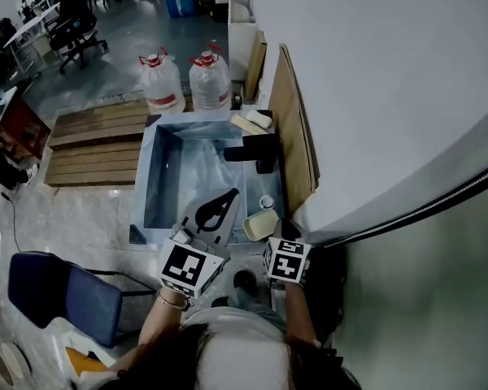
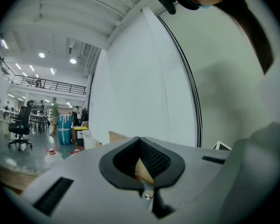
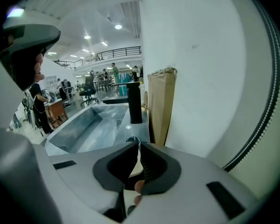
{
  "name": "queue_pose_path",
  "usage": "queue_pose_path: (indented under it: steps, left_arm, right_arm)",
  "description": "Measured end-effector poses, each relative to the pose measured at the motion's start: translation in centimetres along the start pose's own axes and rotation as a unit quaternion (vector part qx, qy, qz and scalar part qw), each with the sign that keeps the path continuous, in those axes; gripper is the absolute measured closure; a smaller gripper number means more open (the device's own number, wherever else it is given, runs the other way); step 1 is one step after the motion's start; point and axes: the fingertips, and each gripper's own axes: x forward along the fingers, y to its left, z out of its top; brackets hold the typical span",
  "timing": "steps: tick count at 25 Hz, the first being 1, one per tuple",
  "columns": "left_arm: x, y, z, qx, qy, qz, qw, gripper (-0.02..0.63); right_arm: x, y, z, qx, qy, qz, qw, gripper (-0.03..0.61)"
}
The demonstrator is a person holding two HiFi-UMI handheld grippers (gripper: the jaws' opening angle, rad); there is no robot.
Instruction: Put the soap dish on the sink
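**Dish held at the sink's near right corner**
The dish (image 1: pixel 260 223) is pinched by its edge in the right tongs (image 1: pixel 270 236), over the rim of the sink (image 1: pixel 143 187) at the near right corner. I can't tell if it touches. That ledge, this side of the faucet (image 1: pixel 256 150), looks like the flat spot meant for it. The left tongs (image 1: pixel 229 196) hover over the near edge, tips together on nothing, apparently idle since one grip is enough.

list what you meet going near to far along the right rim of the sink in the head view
cream oval soap dish → small white round object → black tap → white block at the far corner → two clear plastic jugs with red caps
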Motion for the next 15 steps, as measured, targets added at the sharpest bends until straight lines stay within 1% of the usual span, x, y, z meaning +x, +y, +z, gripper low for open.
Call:
queue_pose_path:
  steps: [3,7,9,12,15]
  left_arm:
    - [-0.6,-0.2,0.0,-0.012,0.005,0.003,0.9999,0.611]
    - [-1.3,-0.4,0.8,0.006,-0.010,-0.005,0.9999,0.611]
    - [-1.7,-0.6,1.1,0.007,-0.012,-0.006,0.9999,0.611]
    - [-2.3,-0.6,1.2,-0.003,-0.008,-0.002,1.0000,0.611]
    - [-2.7,-0.6,1.5,0.008,-0.018,-0.004,0.9998,0.611]
  right_arm:
    - [-1.1,0.3,0.9,-0.001,-0.020,0.000,1.000,0.541]
    - [-2.8,0.7,2.2,0.000,-0.052,-0.004,0.999,0.543]
    - [-3.6,0.8,2.8,-0.001,-0.064,-0.004,0.998,0.546]
    - [-4.8,1.0,3.5,-0.003,-0.080,-0.003,0.997,0.548]
    - [-6.0,1.4,4.3,-0.006,-0.096,-0.002,0.995,0.551]
